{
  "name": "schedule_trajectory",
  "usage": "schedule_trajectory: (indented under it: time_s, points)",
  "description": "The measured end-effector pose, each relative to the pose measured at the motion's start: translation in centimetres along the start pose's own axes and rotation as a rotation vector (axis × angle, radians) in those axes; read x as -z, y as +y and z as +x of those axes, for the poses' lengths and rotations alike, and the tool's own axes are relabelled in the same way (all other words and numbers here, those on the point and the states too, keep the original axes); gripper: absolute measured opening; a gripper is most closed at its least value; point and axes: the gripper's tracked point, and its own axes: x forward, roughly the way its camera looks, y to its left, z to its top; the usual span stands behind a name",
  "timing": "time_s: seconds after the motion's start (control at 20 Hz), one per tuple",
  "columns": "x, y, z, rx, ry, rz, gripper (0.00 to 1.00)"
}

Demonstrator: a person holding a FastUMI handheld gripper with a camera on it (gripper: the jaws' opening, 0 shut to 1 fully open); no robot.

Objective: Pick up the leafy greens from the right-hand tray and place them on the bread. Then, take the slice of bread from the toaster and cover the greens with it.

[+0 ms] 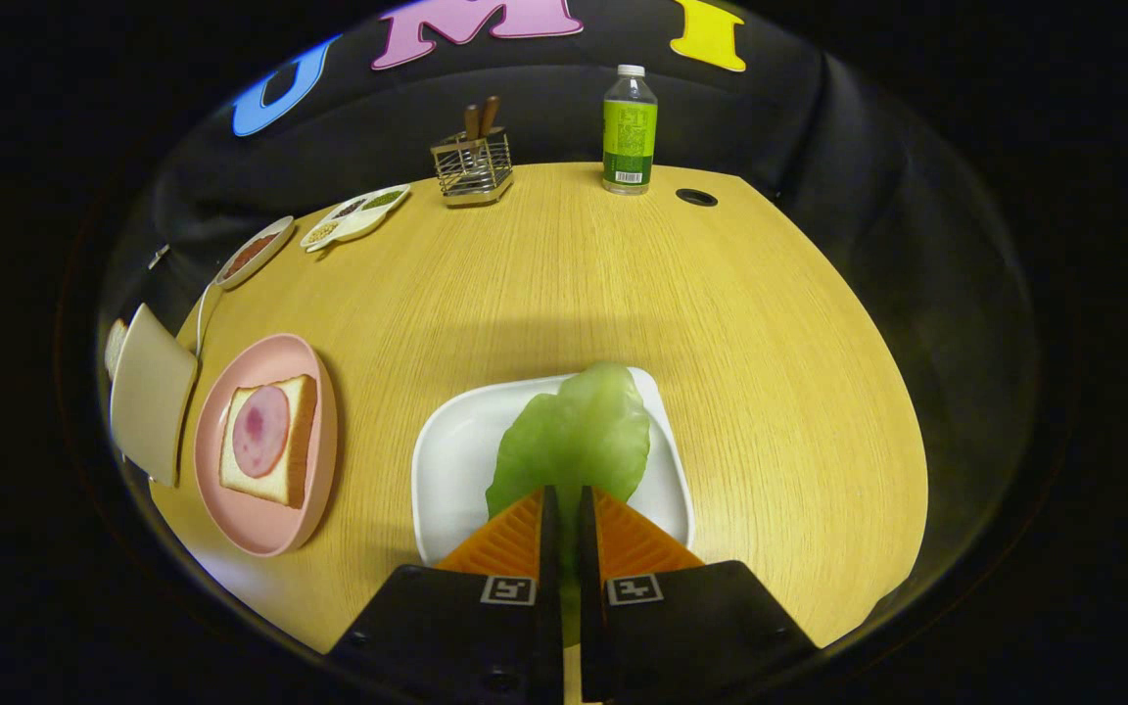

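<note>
Toaster, beige, boxy point(148, 392), sits far left beside round pink plate point(314, 421) carrying square bread slice with ham point(270, 441). Right of it, gripper point(564, 509) pinches pale green leafy greens point(574, 436) over white square tray point(456, 450). Grasp step; next: lift, carry left onto bread.

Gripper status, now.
Gripper: orange ribbed fingers closed on the near end of the flat green lettuce leaf, which lies over the white square tray.

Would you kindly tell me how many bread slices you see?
2: one on the pink plate under ham, bread slice; another's edge peeks from the toaster. Tool pinches greens.
</note>
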Motion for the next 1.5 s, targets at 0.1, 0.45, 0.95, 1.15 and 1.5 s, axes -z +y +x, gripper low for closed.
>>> schedule_trajectory:
  time_s: [0.1, 0.45, 0.95, 1.15, 1.5]
  points:
    - [0.2, 0.5, -0.2, -0.043, 0.032, 0.038, 0.07]
    - [-1.9, -0.6, -2.5, -0.016, -0.011, 0.021, 0.06]
    - [-7.3, 4.2, -9.8, -0.065, -0.152, -0.037, 0.06]
    - [-8.1, 8.7, -11.3, -0.11, -0.185, -0.066, 0.06]
    - [-7.3, 16.4, -10.5, -0.18, -0.181, -0.132, 0.06]
